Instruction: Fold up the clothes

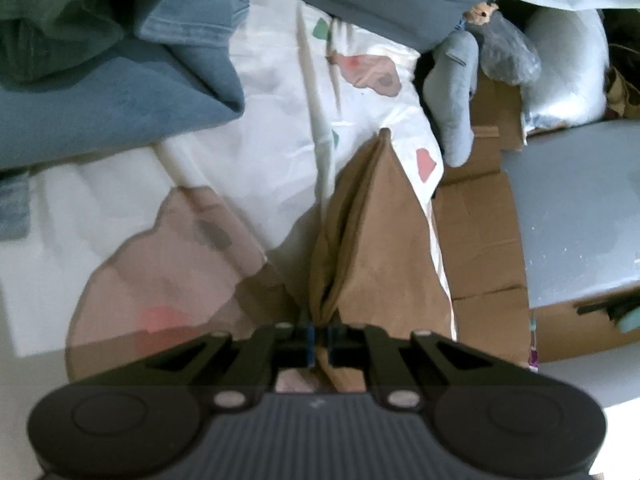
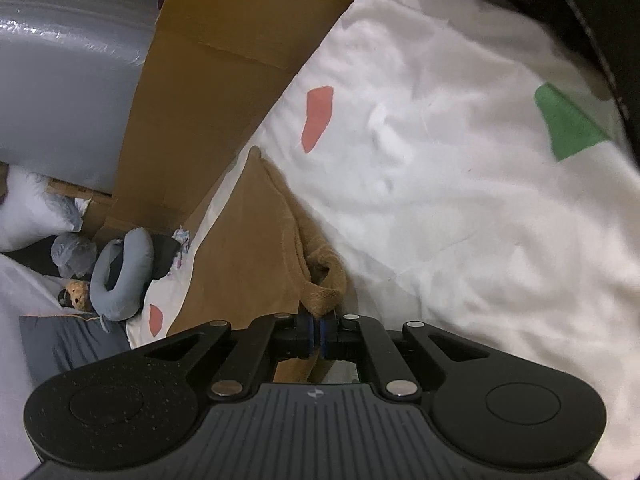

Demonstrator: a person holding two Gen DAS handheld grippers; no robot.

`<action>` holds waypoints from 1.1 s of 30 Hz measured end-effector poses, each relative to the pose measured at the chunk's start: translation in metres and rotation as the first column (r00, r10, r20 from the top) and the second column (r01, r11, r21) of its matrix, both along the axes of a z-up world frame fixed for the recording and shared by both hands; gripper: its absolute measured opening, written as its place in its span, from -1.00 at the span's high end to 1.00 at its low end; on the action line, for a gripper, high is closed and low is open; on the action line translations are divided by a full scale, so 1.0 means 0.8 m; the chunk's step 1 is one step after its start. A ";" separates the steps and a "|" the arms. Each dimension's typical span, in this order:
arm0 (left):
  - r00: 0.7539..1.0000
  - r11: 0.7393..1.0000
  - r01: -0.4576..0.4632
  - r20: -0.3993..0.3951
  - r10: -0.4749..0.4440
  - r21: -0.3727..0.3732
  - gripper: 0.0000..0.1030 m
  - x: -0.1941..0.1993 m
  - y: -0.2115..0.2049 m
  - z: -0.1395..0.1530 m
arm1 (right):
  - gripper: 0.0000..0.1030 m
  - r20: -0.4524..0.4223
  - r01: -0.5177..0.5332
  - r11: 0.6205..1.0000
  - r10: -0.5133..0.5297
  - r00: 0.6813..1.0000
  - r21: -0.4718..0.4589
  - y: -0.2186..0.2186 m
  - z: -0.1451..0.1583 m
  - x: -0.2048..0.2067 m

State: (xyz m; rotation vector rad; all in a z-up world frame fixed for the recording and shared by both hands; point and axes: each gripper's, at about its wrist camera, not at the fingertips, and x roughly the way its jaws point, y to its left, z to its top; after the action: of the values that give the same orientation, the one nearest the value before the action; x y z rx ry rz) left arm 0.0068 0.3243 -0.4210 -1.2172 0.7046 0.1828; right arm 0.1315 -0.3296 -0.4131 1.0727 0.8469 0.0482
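Your left hand-held gripper [image 1: 320, 338] and right hand-held gripper [image 2: 316, 334] each pinched tight on the brown garment [image 1: 376, 248] on the patterned white bedsheet [image 1: 280, 120], jeans [image 1: 188, 12] piled beyond, cardboard boxes [image 1: 480, 232] beside the bed.

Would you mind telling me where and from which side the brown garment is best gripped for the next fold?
Probably by its near edge, from the side it hangs toward. The brown garment already bunches into both shut grippers there: the left gripper pinches a pleated corner, and the right gripper pinches a rolled hem. The far tip lies flat on the patterned sheet, harder to pinch.
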 end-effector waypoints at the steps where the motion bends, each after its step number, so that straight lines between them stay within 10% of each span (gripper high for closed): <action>1: 1.000 1.000 -0.002 -0.003 0.002 -0.002 0.90 -0.002 -0.002 0.001 | 0.99 -0.005 0.000 1.000 0.000 1.000 -0.003 -0.003 0.001 -0.001; 25: 0.994 0.998 0.069 -0.080 -0.069 -0.008 0.89 -0.043 -0.015 -0.026 | 0.97 -0.114 -0.006 0.999 0.000 0.994 -0.047 -0.021 -0.025 -0.058; 33: 0.994 0.996 0.084 -0.074 -0.082 0.020 0.63 -0.040 -0.016 -0.035 | 0.62 -0.127 -0.006 0.996 -0.005 0.992 -0.085 -0.027 -0.010 -0.069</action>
State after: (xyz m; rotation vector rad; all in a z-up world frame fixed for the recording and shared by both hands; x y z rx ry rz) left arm -0.0251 0.3116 -0.4492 -1.1613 0.8129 0.1665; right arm 0.0766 -0.3512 -0.4209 1.0029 0.9560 -0.0566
